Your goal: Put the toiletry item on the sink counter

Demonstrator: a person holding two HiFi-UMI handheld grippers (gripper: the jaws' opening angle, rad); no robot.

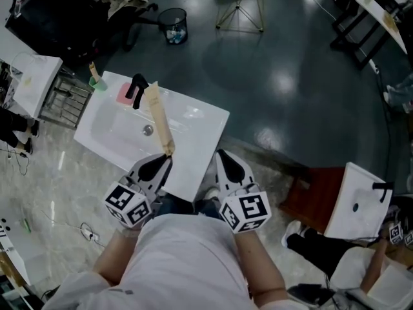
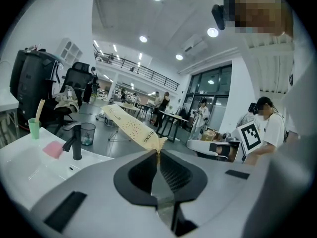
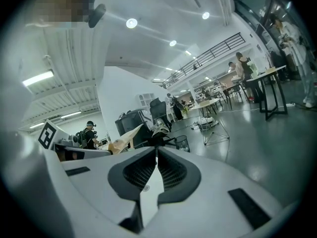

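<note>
A long cream tube (image 1: 159,118) with printed dots hangs over the white sink counter (image 1: 201,148), slanting up and away from me. My left gripper (image 1: 169,155) is shut on the tube's crimped end (image 2: 157,144) at the counter's near edge. In the left gripper view the tube (image 2: 130,127) rises up and to the left from the jaws. My right gripper (image 1: 219,154) is shut and empty just right of the counter's near corner. Its tips (image 3: 157,148) meet with nothing between them, and the tube (image 3: 122,142) shows to their left.
On the counter's far side stand a black faucet (image 1: 137,90), a pink pad (image 1: 124,93) and a green cup (image 1: 98,83) with a brush. A wire rack (image 1: 64,99) is at the left, a bin (image 1: 173,26) beyond. A second sink (image 1: 358,202) and a person are at the right.
</note>
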